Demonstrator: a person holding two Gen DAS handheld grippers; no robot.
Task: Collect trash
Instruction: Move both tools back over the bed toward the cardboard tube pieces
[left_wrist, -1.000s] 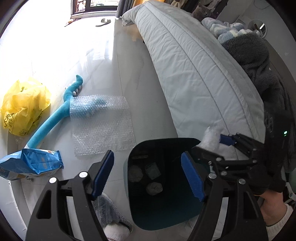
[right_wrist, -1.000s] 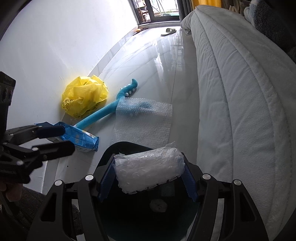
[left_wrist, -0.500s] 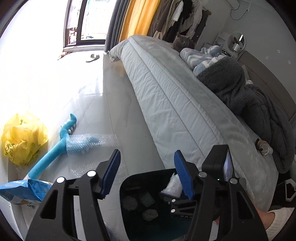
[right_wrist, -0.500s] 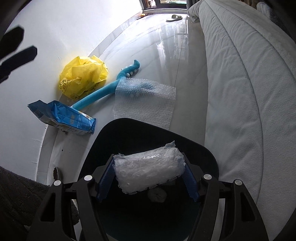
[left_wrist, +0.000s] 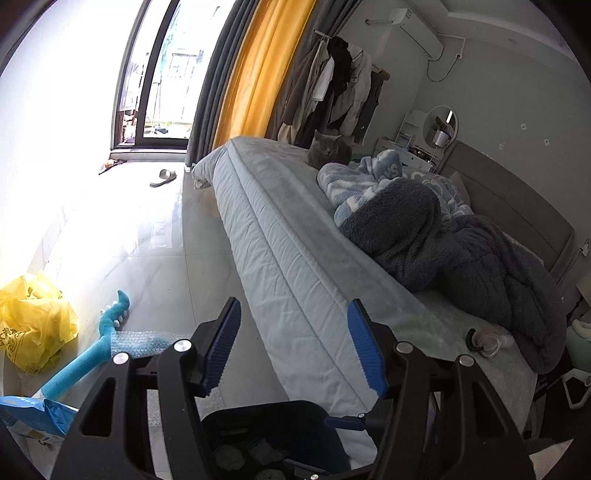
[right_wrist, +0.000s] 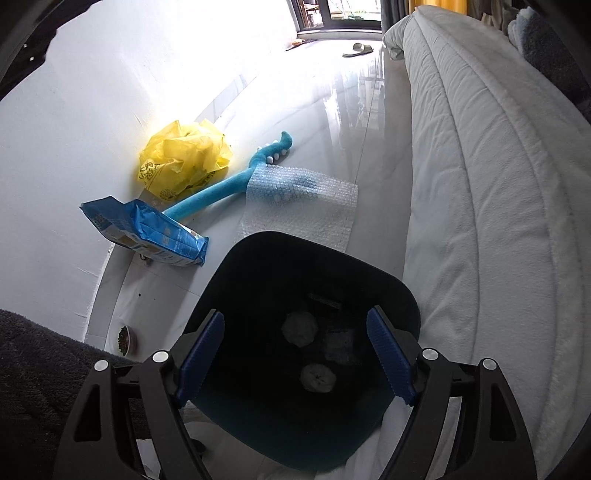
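The right gripper (right_wrist: 295, 354) is held with its jaws spread wide and nothing between them, directly above the mouth of the dark bin (right_wrist: 258, 254); a few pale crumpled wads (right_wrist: 299, 328) are seen at the bottom of the bin. The left gripper (left_wrist: 293, 347) is likewise spread and empty, raised and tilted toward the bed (left_wrist: 295, 258), so the floor is poorly covered from that side.

The trash yet to be gathered lies on the floor beyond the bin, forward and left of the right jaws; nearest is the bubble wrap (right_wrist: 314, 206), flat against the far rim of the bin, its long side running left to right. To the near left, close to the wall, the blue bag (right_wrist: 147, 229) is found, its long axis slanting from far left to near right; farther along the wall sits the yellow bag (right_wrist: 181, 162), crumpled. A blue foam stick (right_wrist: 221, 184) runs diagonally from beside the blue bag toward the far right, with its forked end partly under the wrap; this overlap is judged the main snag if the wrap is lifted first.

The right gripper appears nearer to the wrap, though the left gripper's distance cannot be judged well. A small dish (right_wrist: 123, 338) rests by the wall at near left; a slipper (right_wrist: 360, 48) lies far off by the window.
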